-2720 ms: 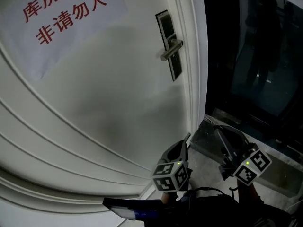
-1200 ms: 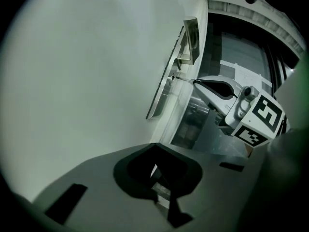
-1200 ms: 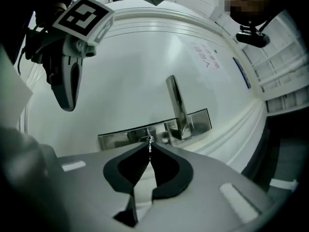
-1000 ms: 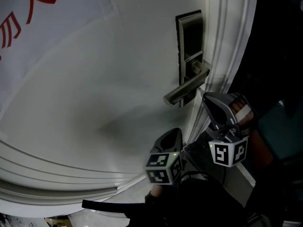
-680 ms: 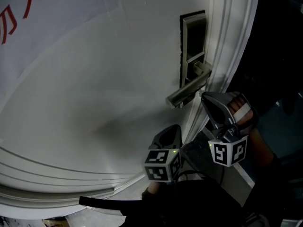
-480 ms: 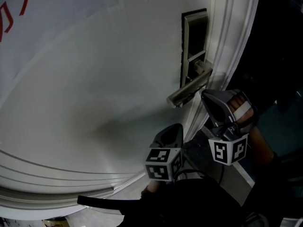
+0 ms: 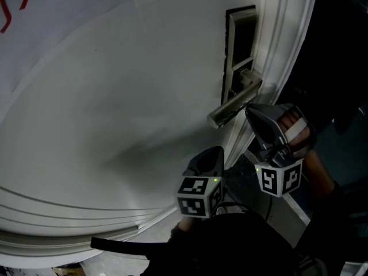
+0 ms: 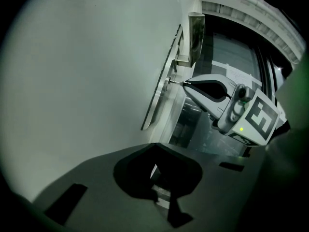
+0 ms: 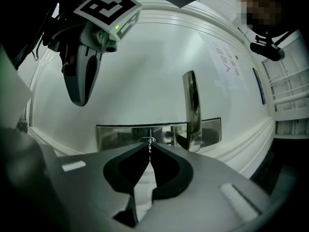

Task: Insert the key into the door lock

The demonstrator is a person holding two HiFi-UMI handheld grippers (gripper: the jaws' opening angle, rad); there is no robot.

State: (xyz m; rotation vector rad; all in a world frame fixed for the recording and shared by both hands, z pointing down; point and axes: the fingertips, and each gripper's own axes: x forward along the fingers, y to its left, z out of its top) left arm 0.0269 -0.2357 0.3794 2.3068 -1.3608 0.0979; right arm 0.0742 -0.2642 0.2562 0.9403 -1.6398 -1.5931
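In the head view, the right tongs (image 7: 257, 118) are held close to the edge of the white door (image 7: 115, 96), just below the lever handle (image 7: 233, 104) of the lock plate (image 7: 241, 39). The left tongs (image 7: 210, 157) hang lower, apart from the lock, and the key is hidden there behind the right tongs. In the left gripper view, the left tongs are seen drawn nearly together with nothing between them. The key (image 8: 177, 83) is shown as a thin blade projecting from the tip of the right tongs, its point at or touching the keyhole (image 8: 167, 84); whether it has entered cannot be told. In the right gripper view, the right tongs are seen clamped on the key, whose blade is lined up with the keyhole near the middle of the plate, with the handle just beside it. The step in hand is judged to be the entry itself. It is best done with the blade held square to the plate and in line with the slot, and pushed straight and slowly. Should resistance be felt, small corrections are to be preferred to force, since a tilted push could let the key slip in the grip. The handle is best left untouched.
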